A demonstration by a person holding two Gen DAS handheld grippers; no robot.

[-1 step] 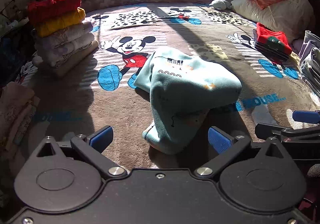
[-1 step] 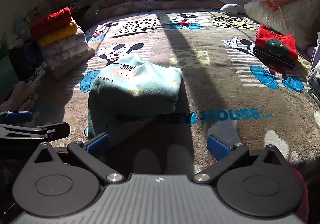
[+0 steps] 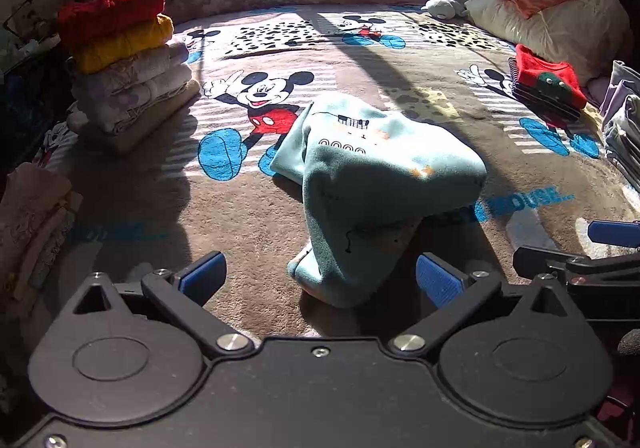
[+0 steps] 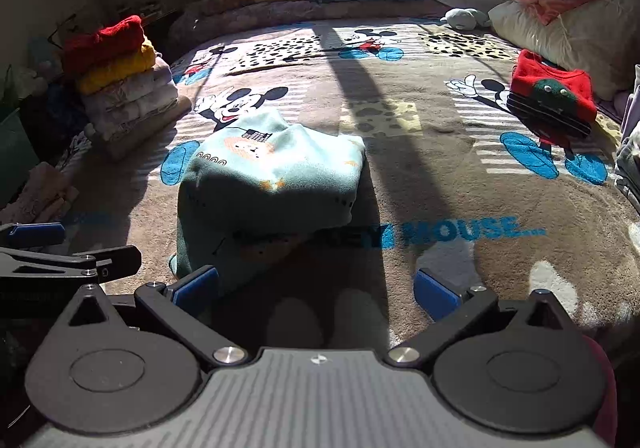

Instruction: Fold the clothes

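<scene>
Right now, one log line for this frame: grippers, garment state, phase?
left gripper: open | right gripper: open | teal garment: folded, released on blanket | phase: fold done, not yet stacked

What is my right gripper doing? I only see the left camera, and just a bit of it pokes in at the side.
Observer: The right gripper is open, with nothing between its fingers.
Operator: Where is the sweater from there?
Observer: The blue-green sweater lies ahead and to the left, its near edge by the left finger.
Operator: Is anything else close?
Observer: Two pale rounded shapes, probably socked toes, rest on the blanket just below the gripper.
</scene>
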